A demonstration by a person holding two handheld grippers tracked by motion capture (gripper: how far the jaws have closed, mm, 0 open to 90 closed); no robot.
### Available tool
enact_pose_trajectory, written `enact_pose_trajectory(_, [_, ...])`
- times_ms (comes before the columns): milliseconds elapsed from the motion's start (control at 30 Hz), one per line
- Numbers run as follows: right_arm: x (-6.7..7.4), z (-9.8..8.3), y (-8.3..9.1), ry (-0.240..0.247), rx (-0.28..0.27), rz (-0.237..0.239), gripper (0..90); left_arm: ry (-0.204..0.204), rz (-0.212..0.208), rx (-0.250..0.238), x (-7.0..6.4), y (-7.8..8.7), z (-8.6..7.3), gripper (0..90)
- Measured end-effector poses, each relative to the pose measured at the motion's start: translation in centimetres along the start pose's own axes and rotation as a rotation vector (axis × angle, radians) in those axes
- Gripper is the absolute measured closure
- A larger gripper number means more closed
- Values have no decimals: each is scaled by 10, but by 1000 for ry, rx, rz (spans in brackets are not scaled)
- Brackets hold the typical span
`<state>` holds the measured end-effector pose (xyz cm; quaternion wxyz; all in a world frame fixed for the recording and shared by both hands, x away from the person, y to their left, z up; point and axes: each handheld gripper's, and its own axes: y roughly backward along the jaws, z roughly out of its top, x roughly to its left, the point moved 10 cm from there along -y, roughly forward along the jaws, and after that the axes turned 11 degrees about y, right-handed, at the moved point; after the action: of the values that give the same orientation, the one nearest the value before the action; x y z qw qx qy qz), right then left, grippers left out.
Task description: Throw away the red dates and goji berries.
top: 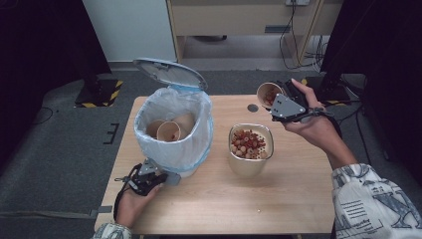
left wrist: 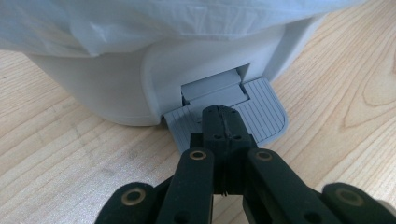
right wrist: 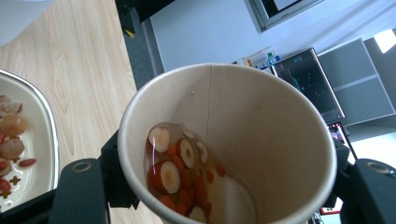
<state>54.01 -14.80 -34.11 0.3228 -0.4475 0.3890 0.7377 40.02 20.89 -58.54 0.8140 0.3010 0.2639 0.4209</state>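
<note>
The left hand-held gripper (left wrist: 224, 122), jaws pressed together, rests on the bin's grey pedal (left wrist: 261, 112) in its own view, while the right hand-held gripper (top: 276, 97) pinches a paper cup (right wrist: 224, 140) of sliced fruit in liquid above the table (top: 298, 189), beside a strainer bowl (top: 250, 144) of fruit pieces and the lined bin (top: 174, 124) holding two cups.

Left of the right gripper (top: 276, 99), the bowl (top: 251, 162) and lined bin (top: 174, 130) stand with a bare strip of table (top: 224, 199) between them.
</note>
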Motion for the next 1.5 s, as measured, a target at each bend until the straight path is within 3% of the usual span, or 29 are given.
enact_pose_trajectory(367, [3,4,-1,64,18,3,296,2,-2,-1,0,0,0,900])
enact_pose_trajectory(467, [4,6,0,92,27,8,296,2,-3,-1,0,0,0,900])
enact_pose_trajectory(500, [5,6,0,123,41,9,296,1,-3,-1,0,0,0,900])
enact_pose_trajectory(1033, [16,15,0,275,78,19,295,3,-4,0,0,0,0,900])
enact_pose_trajectory(1500, [19,17,4,359,103,24,294,3,-3,0,0,0,0,900])
